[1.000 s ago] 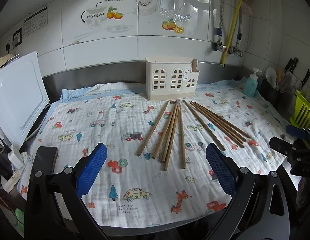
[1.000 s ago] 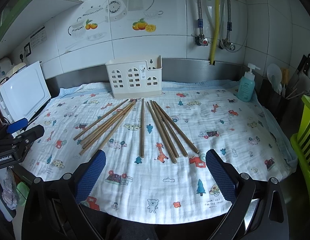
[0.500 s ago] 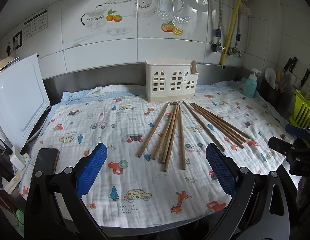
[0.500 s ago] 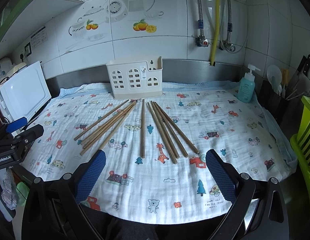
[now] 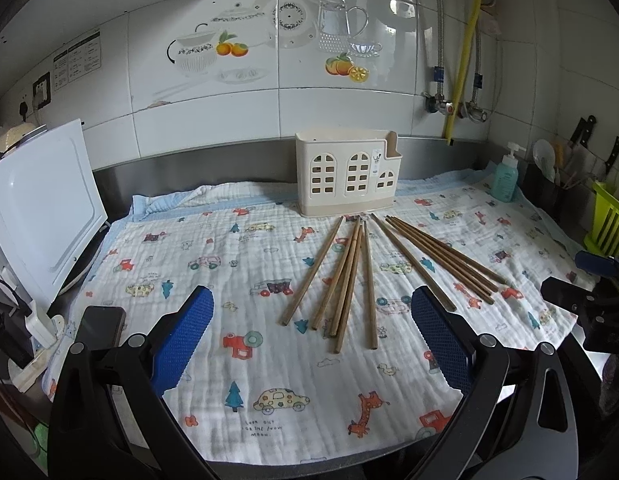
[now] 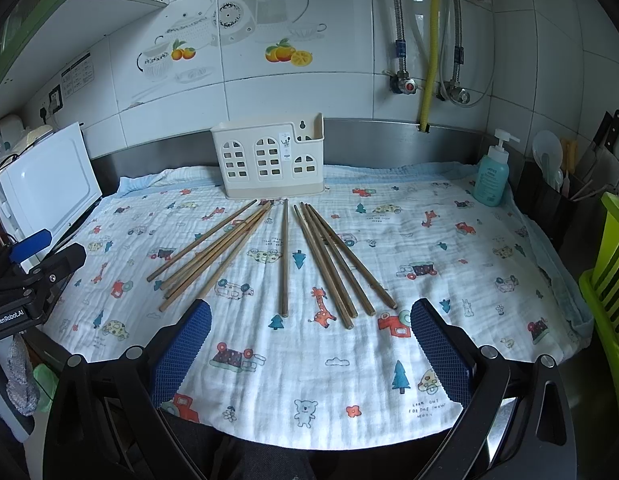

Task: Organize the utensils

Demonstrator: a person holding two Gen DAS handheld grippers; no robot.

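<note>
Left claw [image 5: 309, 340] and right claw [image 6: 307, 346] both gape wide apart, empty, hovering near the chopsticks [image 6: 285, 256].

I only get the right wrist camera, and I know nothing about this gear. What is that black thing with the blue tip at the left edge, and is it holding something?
Observer: That is the left gripper. Its own camera shows it open, with nothing between its fingers. The chopsticks lie ahead of it on the cloth.
Operator: Is there anything beside it that I can't see?
Observer: Yes, a dark phone lies by the cloth's left edge, just outside the gripper's left finger.
</note>
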